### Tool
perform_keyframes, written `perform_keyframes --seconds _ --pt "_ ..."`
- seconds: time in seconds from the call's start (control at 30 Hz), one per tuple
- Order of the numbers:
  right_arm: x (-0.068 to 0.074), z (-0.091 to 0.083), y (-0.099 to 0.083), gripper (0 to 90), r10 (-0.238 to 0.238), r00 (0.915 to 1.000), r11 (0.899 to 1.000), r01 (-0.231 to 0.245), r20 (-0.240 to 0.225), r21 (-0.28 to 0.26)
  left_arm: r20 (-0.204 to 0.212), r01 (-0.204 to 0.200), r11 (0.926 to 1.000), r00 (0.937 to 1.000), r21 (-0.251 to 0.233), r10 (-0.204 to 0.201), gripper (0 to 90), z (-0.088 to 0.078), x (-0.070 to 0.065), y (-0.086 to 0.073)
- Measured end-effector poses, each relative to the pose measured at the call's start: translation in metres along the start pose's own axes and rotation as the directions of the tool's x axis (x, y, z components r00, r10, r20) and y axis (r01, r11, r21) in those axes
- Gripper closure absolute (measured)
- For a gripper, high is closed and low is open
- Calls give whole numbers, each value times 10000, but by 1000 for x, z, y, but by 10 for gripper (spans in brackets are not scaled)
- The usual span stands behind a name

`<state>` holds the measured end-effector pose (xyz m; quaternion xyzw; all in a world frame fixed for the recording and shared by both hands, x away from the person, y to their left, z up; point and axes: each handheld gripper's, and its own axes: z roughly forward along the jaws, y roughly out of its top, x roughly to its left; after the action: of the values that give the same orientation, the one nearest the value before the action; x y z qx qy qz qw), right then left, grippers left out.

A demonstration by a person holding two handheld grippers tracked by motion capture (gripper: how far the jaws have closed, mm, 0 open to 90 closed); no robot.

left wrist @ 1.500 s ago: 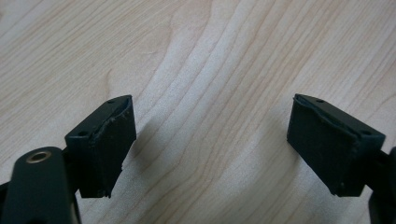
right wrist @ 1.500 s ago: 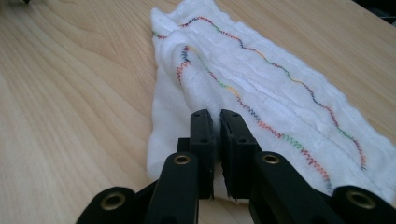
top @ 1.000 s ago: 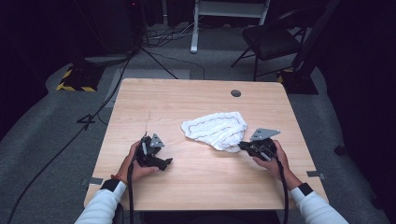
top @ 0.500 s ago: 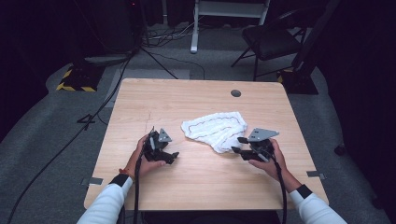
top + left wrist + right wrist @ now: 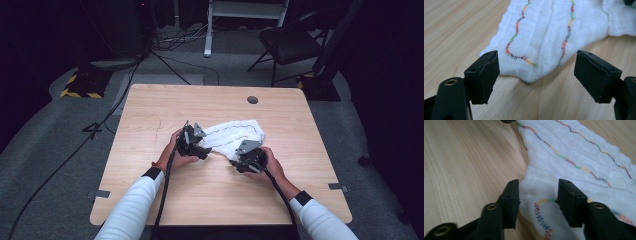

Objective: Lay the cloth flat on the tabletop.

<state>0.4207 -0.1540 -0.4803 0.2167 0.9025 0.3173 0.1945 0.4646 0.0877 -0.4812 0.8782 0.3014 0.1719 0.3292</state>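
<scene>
With jaws wide and holding nothing, the left gripper (image 5: pixel 534 82) faces the near corner of the white cloth (image 5: pixel 235 137), while the right gripper (image 5: pixel 537 202), jaws having just been closing, half-open, straddles the cloth's other near corner on the table (image 5: pixel 165 107).

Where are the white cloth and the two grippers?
cloth (image 5: pixel 240 134): high view, its middle.
left gripper (image 5: pixel 206 152): high view, between its fingertips.
right gripper (image 5: pixel 537 200): right gripper view, between its fingertips, over the cloth's edge.
</scene>
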Motion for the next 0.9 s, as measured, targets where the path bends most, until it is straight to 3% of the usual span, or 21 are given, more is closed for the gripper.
perform_keyframes --seconds 0.1,0.13,0.23,0.33,0.5,0.63,0.77,0.87,0.9 --pt "-6 -5 -5 674 36 10000 10000 -35 79 -83 -69 -417 9990 9991 138 418 233 9 -3 3" --pt "-9 -10 -8 729 36 9999 9999 -34 119 -158 6 -526 9983 9986 241 526 295 11 -4 3" --pt "-12 -16 -11 742 161 9998 9996 -158 129 -225 552 -1005 9942 9936 392 982 366 15 -3 3" --pt "-19 -29 -16 782 311 9991 9987 -298 305 -420 1075 -1300 9911 9862 293 1262 537 13 -1 2" --pt "-36 -54 -27 830 833 9933 9941 -772 801 -761 1246 -1791 9833 9769 329 1738 746 8 0 0" --pt "-55 -73 -44 839 1405 9810 9876 -1292 1340 -892 1298 -1727 9845 9773 290 1676 824 3 4 -2" --pt "-75 -83 -66 832 2171 9603 9755 -2072 1752 -733 1346 -1633 9862 9782 263 1584 837 1 5 -5" --pt "-84 -85 -80 806 2150 9454 9763 -2140 2448 -309 1326 -1598 9868 9790 250 1551 839 0 6 -7" --pt "-87 -86 -84 805 2300 9413 9726 -2311 2472 -248 1309 -1621 9865 9788 227 1578 840 -1 6 -7"
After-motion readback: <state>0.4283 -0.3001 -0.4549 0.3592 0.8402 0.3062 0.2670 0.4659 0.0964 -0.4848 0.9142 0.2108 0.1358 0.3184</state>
